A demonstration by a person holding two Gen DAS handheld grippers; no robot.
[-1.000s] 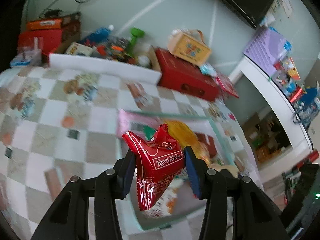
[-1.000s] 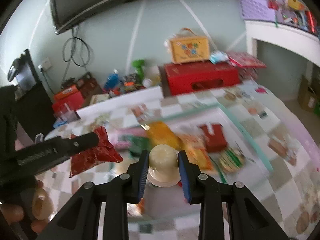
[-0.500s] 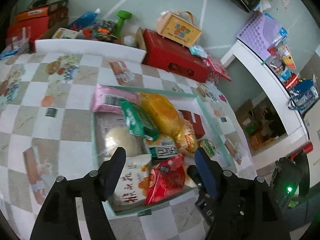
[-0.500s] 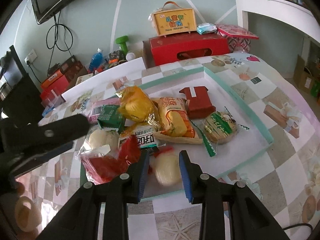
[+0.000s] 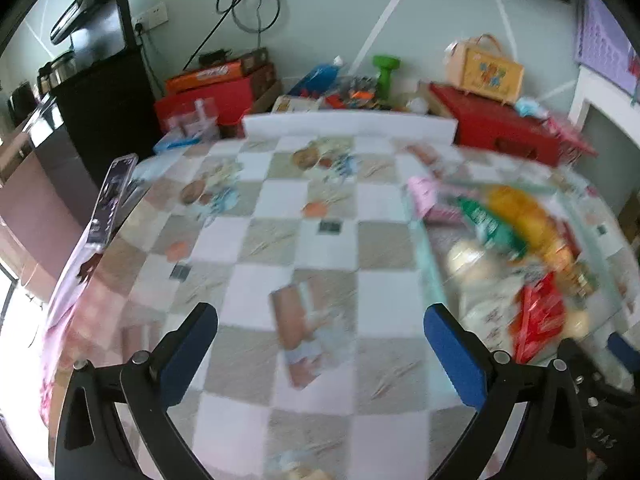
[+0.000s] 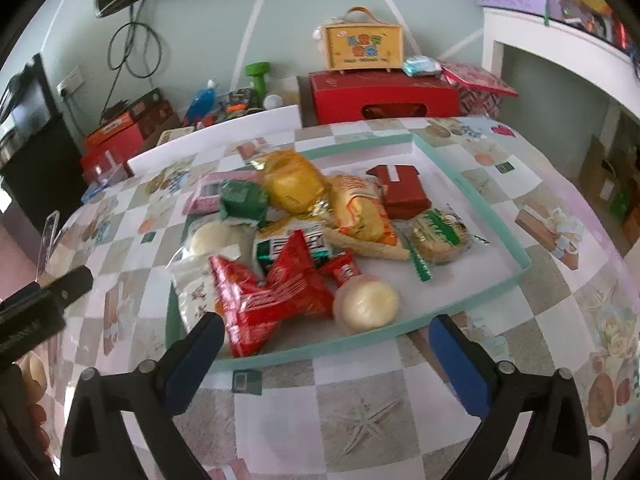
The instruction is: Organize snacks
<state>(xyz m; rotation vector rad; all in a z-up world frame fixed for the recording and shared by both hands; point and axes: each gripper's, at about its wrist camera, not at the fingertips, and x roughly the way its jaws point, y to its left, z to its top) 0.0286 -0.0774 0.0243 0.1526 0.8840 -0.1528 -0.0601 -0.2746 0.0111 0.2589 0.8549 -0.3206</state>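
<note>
We hold both tools over a table (image 6: 360, 420) covered in a checked cloth. Our left gripper (image 5: 320, 344) has its jaws opening wide, with nothing between them but bare cloth. Our right gripper (image 6: 324, 344) is opening too, and its jaws are likewise empty, spread over the near rim of the tray (image 6: 516, 240).

The snacks lie piled in that pale green-edged tray. Nearest to us sits a red packet (image 6: 276, 296), crumpled, and touching its right side a round cream-coloured cake in clear wrap (image 6: 366, 304). Behind them we see a green and white packet (image 6: 280, 246), a white bun (image 6: 214, 240), a green pouch (image 6: 242, 200), a yellow bag (image 6: 296, 184), an orange packet (image 6: 360, 216), a dark red box (image 6: 400, 188) and a round green-labelled biscuit (image 6: 438, 236). A pink packet (image 6: 210, 194) lies at the far left corner.

In the left wrist view the tray (image 5: 430, 264) lies off to the right, blurred, with the red packet (image 5: 538, 316) at its near end.
</note>
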